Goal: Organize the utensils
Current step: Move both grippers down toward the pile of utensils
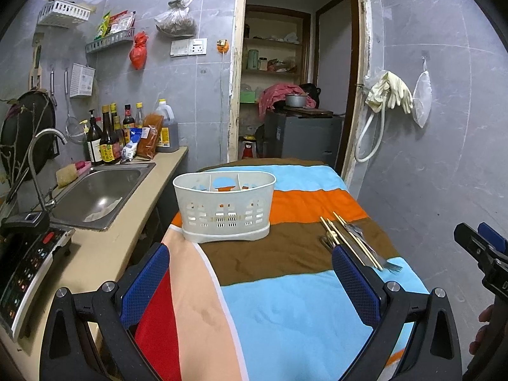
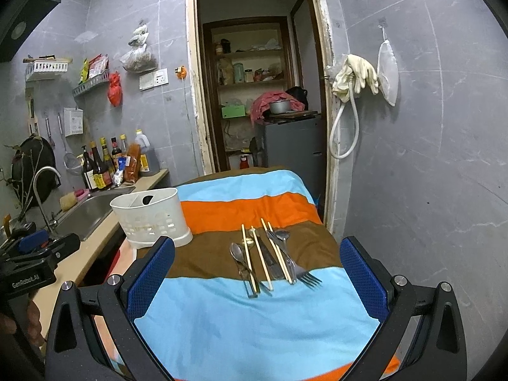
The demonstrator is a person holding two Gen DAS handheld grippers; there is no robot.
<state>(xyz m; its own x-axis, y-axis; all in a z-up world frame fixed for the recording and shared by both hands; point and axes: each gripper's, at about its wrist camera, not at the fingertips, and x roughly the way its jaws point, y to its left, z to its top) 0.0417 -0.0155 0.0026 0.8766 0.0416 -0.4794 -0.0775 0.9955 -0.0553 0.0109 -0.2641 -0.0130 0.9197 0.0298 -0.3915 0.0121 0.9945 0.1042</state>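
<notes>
Nearest me, both tools are spread wide w/ nothing between the pads: left gripper hangs over the near-left part of the striped cloth, right gripper over the near-right, lined up on the utensils. Task stuff sits mid-table: a loose bundle on the brown stripe, right of centre, w/ a spoon on its left, pale chopsticks laid across dark-handled pieces, a fork w/ tines pointing near-right, and a second spoon at the far end. The white caddy, divided into compartments and looking empty as far as I can see, stands at the far-left of the cloth, well apart from the bundle. Risk, as I judge it: the pieces overlap, so closing on one chopstick prob drags or rolls its neighbours; thin sticks on soft cloth are hard to pinch, and the pads may bunch the fabric instead. The caddy looks light, and I expect a utensil dropped in at an angle, or a bump from a finger, could tip it or shove it toward the left edge. Edges: the table drops off on the left into a gap beside the counter and sink, and on the right the wall is close, so little swing room there. Far end faces the open doorway. Open cloth in front of me and between bundle and caddy gives decent room to carry across.
</notes>
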